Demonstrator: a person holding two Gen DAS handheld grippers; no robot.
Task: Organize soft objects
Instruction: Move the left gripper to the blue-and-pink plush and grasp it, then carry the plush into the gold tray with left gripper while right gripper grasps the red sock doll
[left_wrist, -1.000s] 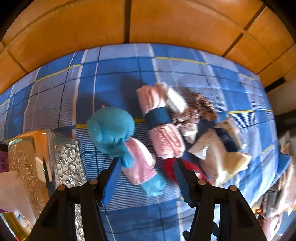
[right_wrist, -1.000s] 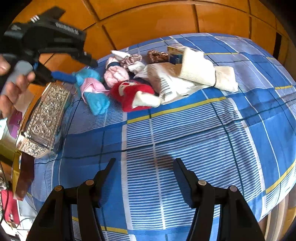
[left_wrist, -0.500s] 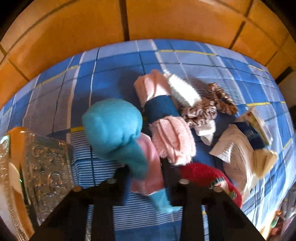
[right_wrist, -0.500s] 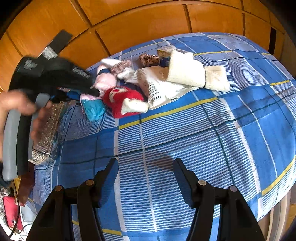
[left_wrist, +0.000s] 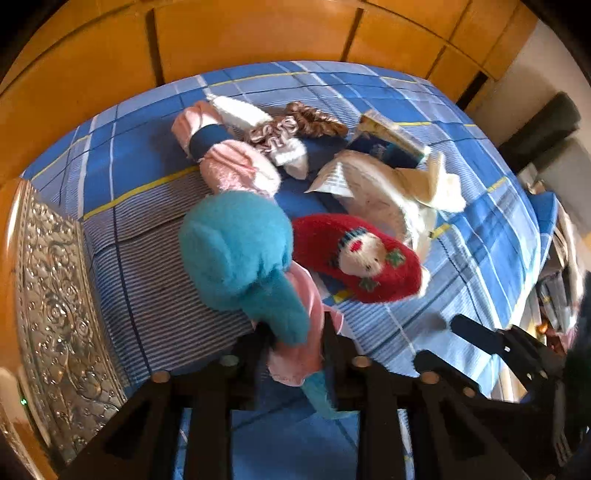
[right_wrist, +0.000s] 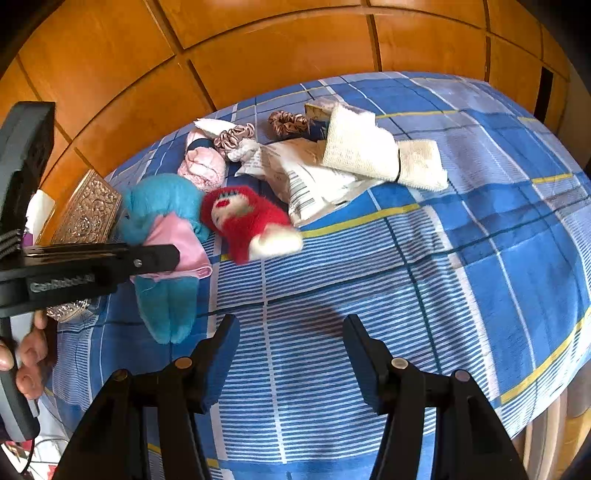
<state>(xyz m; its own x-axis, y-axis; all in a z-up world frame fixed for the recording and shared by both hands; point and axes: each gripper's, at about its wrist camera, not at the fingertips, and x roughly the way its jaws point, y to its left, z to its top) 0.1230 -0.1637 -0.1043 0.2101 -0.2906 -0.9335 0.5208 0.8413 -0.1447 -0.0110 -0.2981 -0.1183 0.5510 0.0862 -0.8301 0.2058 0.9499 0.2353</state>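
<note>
The left gripper (left_wrist: 295, 345), jaws easing apart, pinches a teal-and-pink plush toy (left_wrist: 243, 258) by its pink middle, between its 2 fingers. It looks light, squashy, floppy. The right gripper (right_wrist: 291, 347) hangs half-spread, empty, over the bedsheet (right_wrist: 480, 258).

On the bed (right_wrist: 480, 258), the knitted doll (right_wrist: 251, 218) is lying right of the plush toy (right_wrist: 162, 206) that my left hand-held gripper (left_wrist: 295, 339) is pinching; the folded cloth (right_wrist: 373, 151) is lying behind them.
</note>
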